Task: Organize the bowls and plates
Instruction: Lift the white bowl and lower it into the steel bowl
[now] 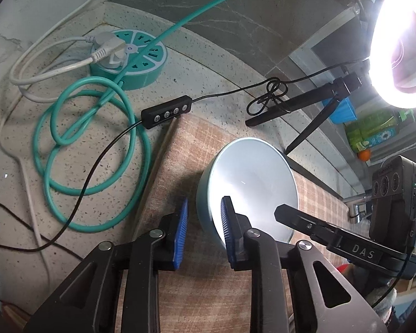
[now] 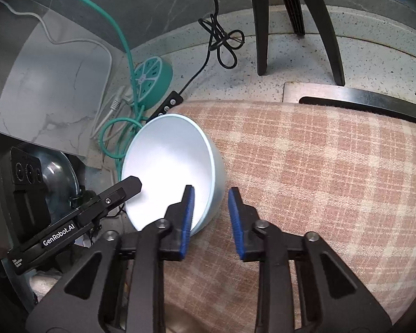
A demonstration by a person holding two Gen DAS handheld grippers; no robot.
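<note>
**A:** Since glare whitens the inside of the pale blue bowl (image 1: 252, 183), can you read its bottom?

**B:** No, and the near rim is covered by fingers. The ring light (image 1: 402, 41) is blown out and cut off by the frame edge.

**A:** Where does the bowl sit?

**B:** On a pink checked woven cloth (image 2: 319, 180) near its edge, over a speckled stone counter (image 1: 208, 63) (grey marbled wall behind). A round teal power hub (image 1: 133, 55) and its looped cable (image 1: 97, 166) lie beside the cloth.

**A:** The jaws?

**B:** The left gripper (image 1: 204, 227) and the right gripper (image 2: 212, 216) each straddle the rim at opposite sides. Both have ribbed blue pads, one inside and one outside, and both are apart. Cloth shows between each outer pad and the smooth wall.
</note>
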